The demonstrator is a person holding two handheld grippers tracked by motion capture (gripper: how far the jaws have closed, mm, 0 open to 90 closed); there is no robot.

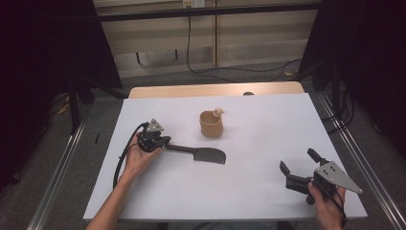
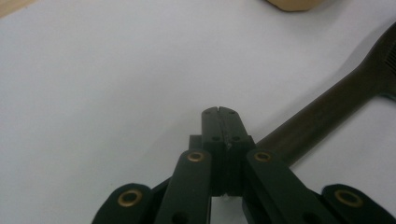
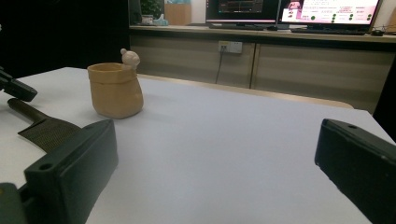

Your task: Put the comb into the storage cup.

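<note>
Black left gripper (image 2: 219, 112) jaws sit closed beside the spatula (image 1: 197, 153) handle, gripping nothing; lifting would miss it. Right gripper (image 1: 298, 166) jaws gape empty.

No readable text, label, brand or number is found. On the two monitors (image 3: 292, 10) at twelve o'clock in the right gripper view, coloured screen content is shown, but it is too small and blurred to be read.
</note>
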